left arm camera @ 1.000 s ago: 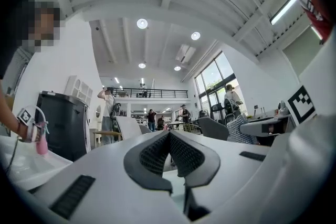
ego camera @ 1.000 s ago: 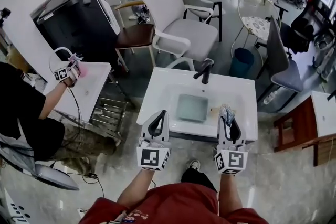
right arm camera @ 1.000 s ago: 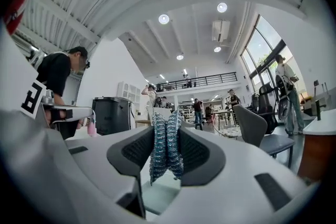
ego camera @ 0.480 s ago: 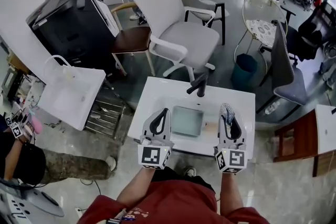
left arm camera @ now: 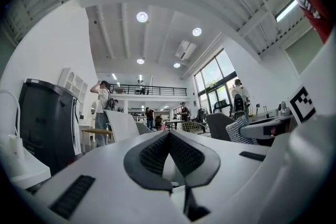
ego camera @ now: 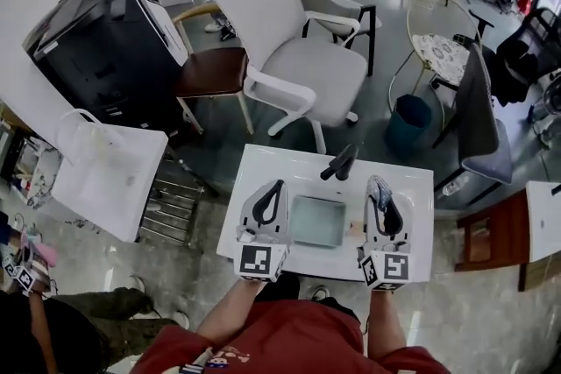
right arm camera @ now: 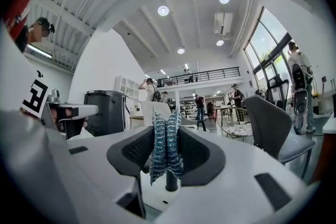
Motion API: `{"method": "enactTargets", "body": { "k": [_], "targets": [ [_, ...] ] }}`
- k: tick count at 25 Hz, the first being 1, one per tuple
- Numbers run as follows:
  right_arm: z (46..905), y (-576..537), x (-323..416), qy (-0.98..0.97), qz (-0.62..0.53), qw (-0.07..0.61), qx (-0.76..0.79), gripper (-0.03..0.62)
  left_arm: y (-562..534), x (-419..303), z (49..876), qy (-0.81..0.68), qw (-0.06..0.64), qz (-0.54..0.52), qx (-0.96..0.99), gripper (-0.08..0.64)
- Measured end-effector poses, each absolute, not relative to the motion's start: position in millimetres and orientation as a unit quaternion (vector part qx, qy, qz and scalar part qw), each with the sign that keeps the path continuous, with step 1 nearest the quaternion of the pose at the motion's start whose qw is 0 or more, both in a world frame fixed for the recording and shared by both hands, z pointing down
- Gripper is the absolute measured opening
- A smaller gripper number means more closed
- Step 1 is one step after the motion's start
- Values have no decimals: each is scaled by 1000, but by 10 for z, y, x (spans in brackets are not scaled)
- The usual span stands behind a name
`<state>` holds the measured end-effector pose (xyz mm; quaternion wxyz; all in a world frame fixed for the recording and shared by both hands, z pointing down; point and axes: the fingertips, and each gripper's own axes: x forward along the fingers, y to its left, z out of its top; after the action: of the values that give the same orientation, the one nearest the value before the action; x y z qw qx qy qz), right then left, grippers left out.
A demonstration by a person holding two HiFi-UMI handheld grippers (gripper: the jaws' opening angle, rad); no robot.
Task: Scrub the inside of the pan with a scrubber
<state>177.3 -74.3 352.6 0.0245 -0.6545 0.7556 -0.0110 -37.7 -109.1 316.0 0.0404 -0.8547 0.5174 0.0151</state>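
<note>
In the head view my left gripper point(ego camera: 266, 204) is held over the near left part of a white sink unit point(ego camera: 263, 166). Its jaws meet at the tips with nothing between them, which the left gripper view point(left arm camera: 169, 135) also shows. Over the near right part, my right gripper point(ego camera: 379, 199) is shut on a blue-silver mesh scrubber point(ego camera: 378, 187). The scrubber point(right arm camera: 166, 145) stands squeezed upright between the dark pads point(right arm camera: 199, 157). Between the two grippers lies the square grey-green basin point(ego camera: 317, 221). I see no pan in any view.
A black faucet point(ego camera: 340, 162) stands at the back of the sink unit. Beyond it are a white chair point(ego camera: 302, 57), a blue bin point(ego camera: 410, 120) and a black cabinet point(ego camera: 96, 35). A second white sink stand point(ego camera: 110, 171) is to the left. Another person's hand point(ego camera: 26, 274) shows at lower left.
The head view has swung, so the sink unit now sits lower and more central. The other person at the left has dropped toward the bottom-left corner. Both grippers keep their hold and pose.
</note>
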Motion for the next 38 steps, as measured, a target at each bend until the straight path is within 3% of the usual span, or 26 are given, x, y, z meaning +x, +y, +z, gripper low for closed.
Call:
{"method": "enactTargets", "body": {
  "k": [10,23,38],
  "targets": [
    [3463,-1211,1412,742,4,7,-670,153,-1652,-595,3183,486,22,12,-873,8],
    [3640,-1305,1831,741,22,-4,-671,153,-1803,-205,3410,482,29,14,-875,8],
    [3977,-1341,1812,761,3,-33,-647,153,-1785,-173,3744,491,24,-14,-871,8]
  ]
}}
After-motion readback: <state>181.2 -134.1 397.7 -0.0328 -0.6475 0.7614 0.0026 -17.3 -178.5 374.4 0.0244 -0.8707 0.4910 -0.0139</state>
